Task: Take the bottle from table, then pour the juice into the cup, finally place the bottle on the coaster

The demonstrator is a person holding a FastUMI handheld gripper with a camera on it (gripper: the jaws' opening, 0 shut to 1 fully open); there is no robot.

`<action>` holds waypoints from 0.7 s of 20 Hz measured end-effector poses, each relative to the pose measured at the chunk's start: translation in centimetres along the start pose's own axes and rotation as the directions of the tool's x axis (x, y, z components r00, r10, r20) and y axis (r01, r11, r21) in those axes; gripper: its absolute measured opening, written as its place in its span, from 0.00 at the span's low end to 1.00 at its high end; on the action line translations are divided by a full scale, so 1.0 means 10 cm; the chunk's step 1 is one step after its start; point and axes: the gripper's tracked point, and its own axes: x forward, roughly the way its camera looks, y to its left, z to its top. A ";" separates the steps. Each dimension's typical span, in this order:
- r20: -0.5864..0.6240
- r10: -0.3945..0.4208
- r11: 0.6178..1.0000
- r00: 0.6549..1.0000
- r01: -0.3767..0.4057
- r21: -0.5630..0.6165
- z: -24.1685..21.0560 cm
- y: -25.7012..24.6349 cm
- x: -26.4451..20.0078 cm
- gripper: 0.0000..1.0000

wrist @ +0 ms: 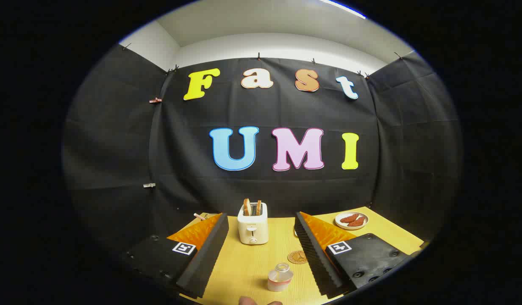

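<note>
on the worktop (235, 262) the bottle (280, 277) stands between the two spread fingers (204, 258), touching neither. the coaster (298, 257) lies just beyond the bottle, close beside the right finger. the toaster (252, 228), with bread in its slots, sits farther back, ahead of the fingers. a plate (351, 220) holding food lies well off to the right, beyond the right finger.
</note>
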 end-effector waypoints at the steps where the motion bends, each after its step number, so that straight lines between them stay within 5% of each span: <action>1: 0.001 -0.002 1.000 1.000 0.002 0.001 0.00 0.00 0.00 0.96; 14: 0.001 0.000 1.000 1.000 0.000 0.018 -0.03 0.00 0.02 0.96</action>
